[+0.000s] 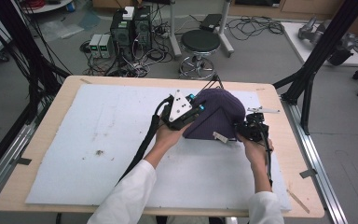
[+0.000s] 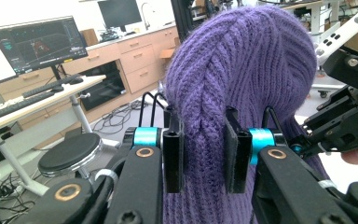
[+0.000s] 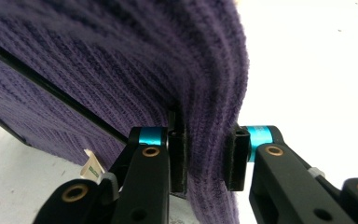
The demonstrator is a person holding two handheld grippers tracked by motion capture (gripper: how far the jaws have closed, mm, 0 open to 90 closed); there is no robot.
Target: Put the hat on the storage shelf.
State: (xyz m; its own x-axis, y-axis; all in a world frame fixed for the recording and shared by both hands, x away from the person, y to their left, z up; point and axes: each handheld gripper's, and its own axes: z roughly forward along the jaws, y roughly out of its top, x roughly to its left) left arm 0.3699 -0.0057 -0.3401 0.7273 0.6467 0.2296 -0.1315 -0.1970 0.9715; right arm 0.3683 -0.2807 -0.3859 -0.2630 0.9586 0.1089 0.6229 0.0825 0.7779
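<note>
A purple knitted hat [image 1: 216,114] rests on the white mat [image 1: 107,140], right of the middle, with a small white label [image 1: 220,136] at its near hem. My left gripper [image 1: 198,108] is at the hat's left side; in the left gripper view its pads [image 2: 173,158] pinch a fold of the hat [image 2: 242,70]. My right gripper [image 1: 239,128] grips the hat's right near corner. In the right gripper view the right gripper [image 3: 205,156] squeezes a thick fold of the hat [image 3: 121,60], and the label [image 3: 91,168] hangs at the lower left. The right gripper [image 2: 349,116] also shows at the right of the left gripper view.
The mat covers most of the wooden table [image 1: 51,121]. Past the far edge stand a black stool [image 1: 199,44] and computer boxes with cables [image 1: 130,28] on the floor. Black frame legs [image 1: 307,88] rise beside the table's right far corner.
</note>
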